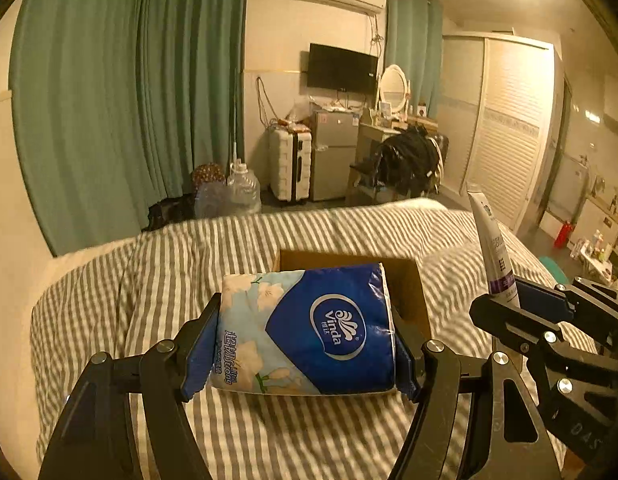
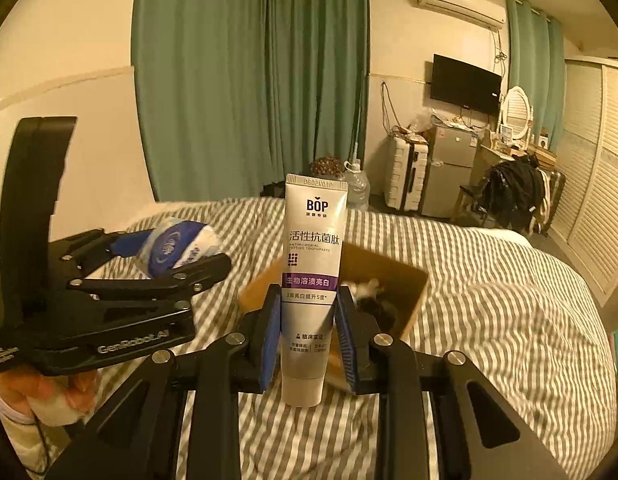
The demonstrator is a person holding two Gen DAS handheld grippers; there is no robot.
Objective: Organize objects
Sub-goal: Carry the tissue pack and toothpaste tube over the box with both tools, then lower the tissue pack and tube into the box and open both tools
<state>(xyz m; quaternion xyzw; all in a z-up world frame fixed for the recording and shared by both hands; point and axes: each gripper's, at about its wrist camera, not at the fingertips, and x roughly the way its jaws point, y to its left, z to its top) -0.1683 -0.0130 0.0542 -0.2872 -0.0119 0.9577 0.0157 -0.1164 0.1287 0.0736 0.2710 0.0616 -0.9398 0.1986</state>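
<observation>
Two grippers are loaded above the striped bed: left gripper (image 1: pixel 305 344) clamps the soft, light Vinda tissue pack (image 1: pixel 309 332) by its ends; right gripper (image 2: pixel 307 336) pinches the upright, slippery BOP toothpaste tube (image 2: pixel 311 280) mid-body, near the cardboard box (image 2: pixel 409 280).

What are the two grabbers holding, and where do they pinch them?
The left gripper squeezes the Vinda tissue pack by its two short ends. The right gripper pinches the BOP toothpaste tube by its sides, near the cap end.
</observation>
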